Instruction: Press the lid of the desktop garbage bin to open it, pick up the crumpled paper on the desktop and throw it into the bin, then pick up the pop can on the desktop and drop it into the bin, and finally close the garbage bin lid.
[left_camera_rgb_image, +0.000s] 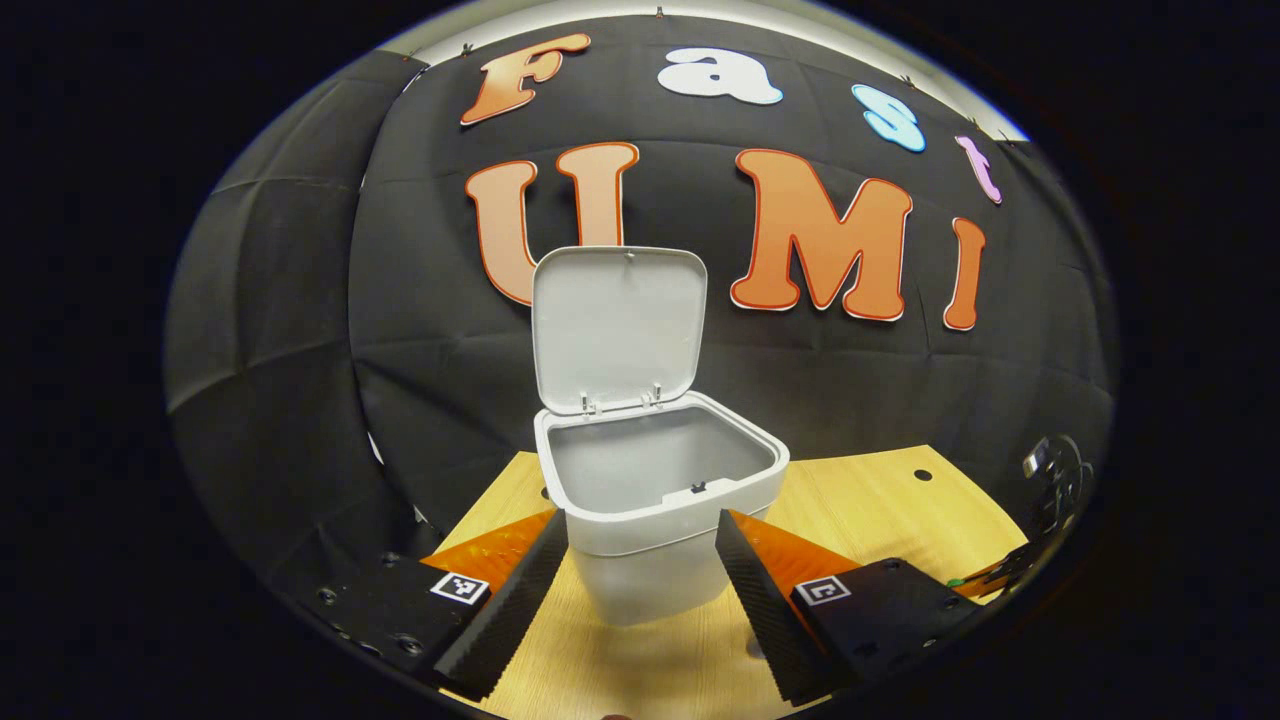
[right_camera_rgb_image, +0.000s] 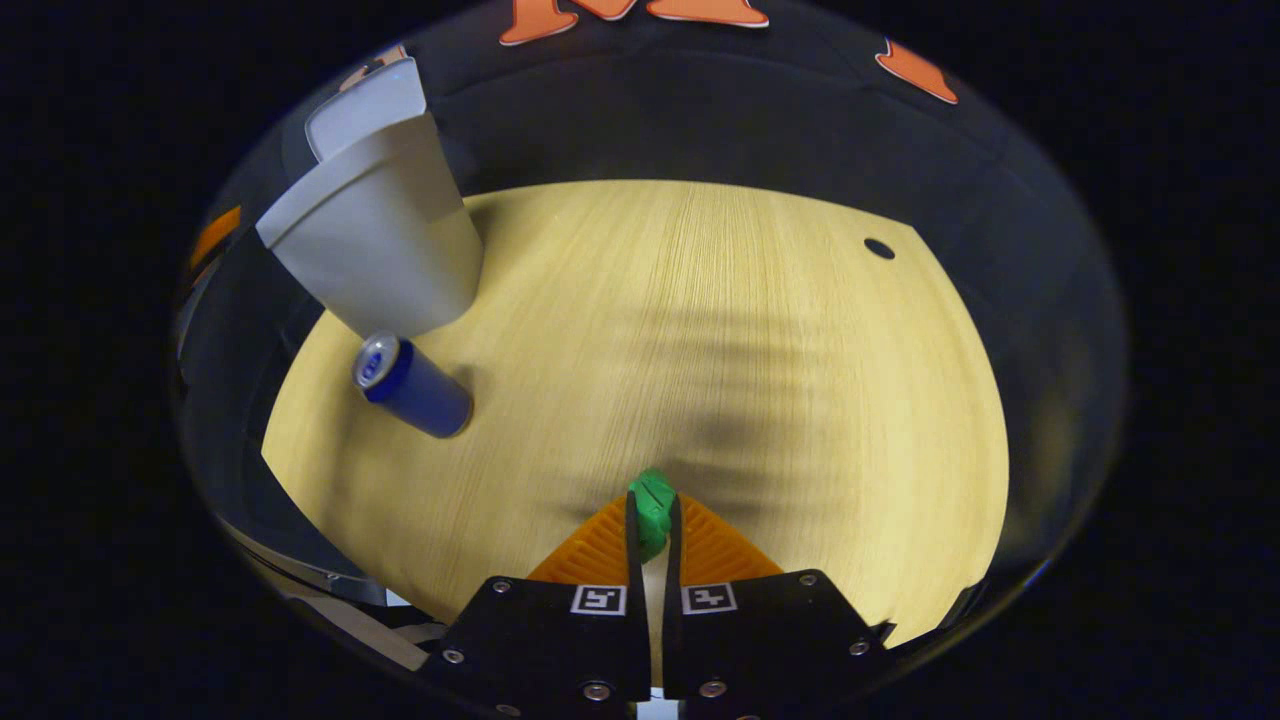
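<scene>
Left gripper (left_camera_rgb_image: 640, 560) gapes wide before my bin (left_camera_rgb_image: 660, 540), lid (left_camera_rgb_image: 618, 330) up at twelve o'clock. Right gripper (right_camera_rgb_image: 652, 525) pinches green crumpled paper (right_camera_rgb_image: 653, 505); pop can (right_camera_rgb_image: 412, 388) waits at nine o'clock. Opening done, paper lifted; dropping, can, closing remain.

Left gripper (left_camera_rgb_image: 640, 590): two black blocks studded with round screws, each carrying a small square black-and-white marker beside its finger, and ridged, wedge-shaped fingers. Right gripper (right_camera_rgb_image: 652, 520): matching black blocks with silver screws, one square marker beside each ribbed finger.
</scene>
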